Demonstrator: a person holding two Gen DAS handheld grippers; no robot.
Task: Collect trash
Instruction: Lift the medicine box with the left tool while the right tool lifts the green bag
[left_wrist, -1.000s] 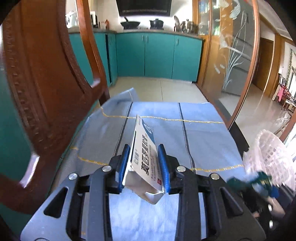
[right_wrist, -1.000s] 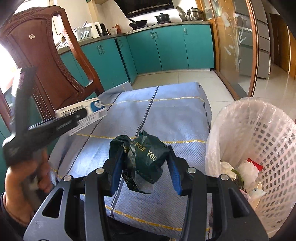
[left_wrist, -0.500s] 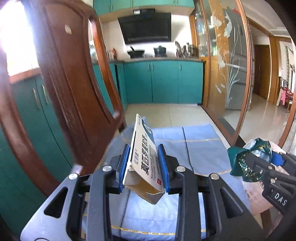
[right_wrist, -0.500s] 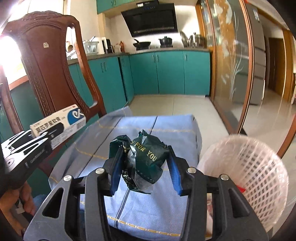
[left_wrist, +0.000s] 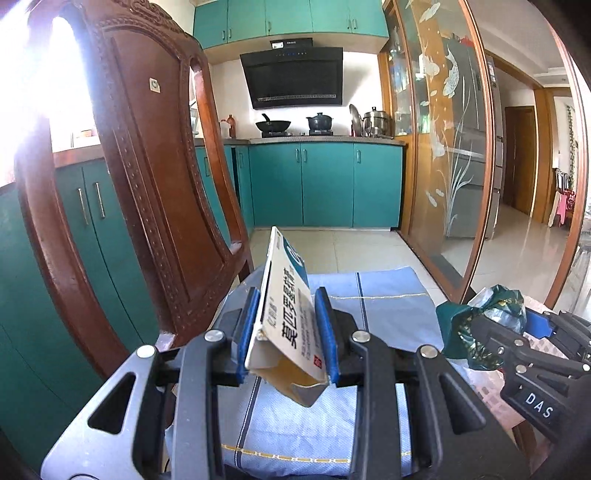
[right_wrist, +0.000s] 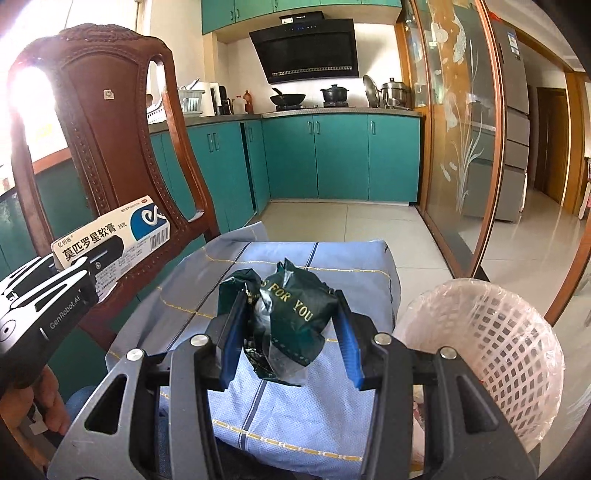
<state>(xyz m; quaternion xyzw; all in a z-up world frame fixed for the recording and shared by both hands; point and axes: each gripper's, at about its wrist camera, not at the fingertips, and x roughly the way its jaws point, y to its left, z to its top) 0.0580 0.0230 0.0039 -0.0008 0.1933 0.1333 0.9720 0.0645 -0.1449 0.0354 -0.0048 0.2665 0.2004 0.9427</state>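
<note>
My left gripper (left_wrist: 288, 325) is shut on a white and blue medicine box (left_wrist: 286, 306), held tilted above the blue cloth; the same box (right_wrist: 110, 236) shows at the left of the right wrist view. My right gripper (right_wrist: 291, 332) is shut on a crumpled dark green wrapper (right_wrist: 291, 314) with gold lettering. That wrapper (left_wrist: 480, 332) appears at the right edge of the left wrist view. A white lattice trash basket (right_wrist: 491, 347) lined with clear plastic stands low at the right, beside and below my right gripper.
A small table under a blue striped cloth (right_wrist: 314, 266) lies below both grippers. A carved brown wooden chair back (left_wrist: 147, 166) rises close on the left. Teal kitchen cabinets (right_wrist: 332, 155) and a glass sliding door (right_wrist: 465, 129) stand beyond, across a tiled floor.
Both grippers have risen and tipped up with their loads still held, so more of the kitchen shows. The basket has slid lower and to the right in the right wrist view.
</note>
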